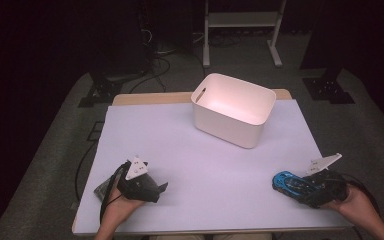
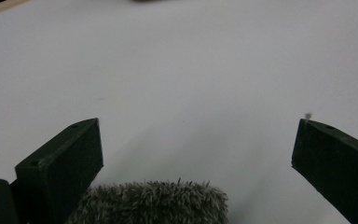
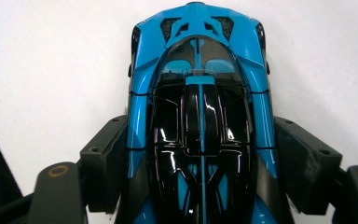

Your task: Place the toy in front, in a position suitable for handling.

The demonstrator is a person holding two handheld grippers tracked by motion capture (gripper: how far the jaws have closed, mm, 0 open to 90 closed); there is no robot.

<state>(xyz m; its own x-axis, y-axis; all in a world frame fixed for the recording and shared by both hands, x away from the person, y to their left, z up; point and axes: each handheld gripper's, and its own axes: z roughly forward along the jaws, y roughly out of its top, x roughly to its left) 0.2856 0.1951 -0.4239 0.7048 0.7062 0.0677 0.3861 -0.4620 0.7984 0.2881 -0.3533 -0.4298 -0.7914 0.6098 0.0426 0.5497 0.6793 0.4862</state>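
The right gripper [image 1: 300, 187] clamps a glossy blue-and-black toy sports car [image 3: 198, 116] by its flanks, the two black jaws pressing on the car's sides about midway along the body, so the car sits balanced and will not swing when lifted. In the high view the car [image 1: 287, 182] lies low at the table's near right corner, nose pointing towards the middle of the white-covered table [image 1: 205, 150]. The left gripper [image 1: 152, 189] rests at the near left with its jaws spread wide and nothing pinched; a grey fuzzy plush thing [image 2: 154, 203] lies just below the jaws, not gripped. A white rectangular plastic bin [image 1: 232, 107] stands open-topped at the far centre, probably where the things are meant to go.
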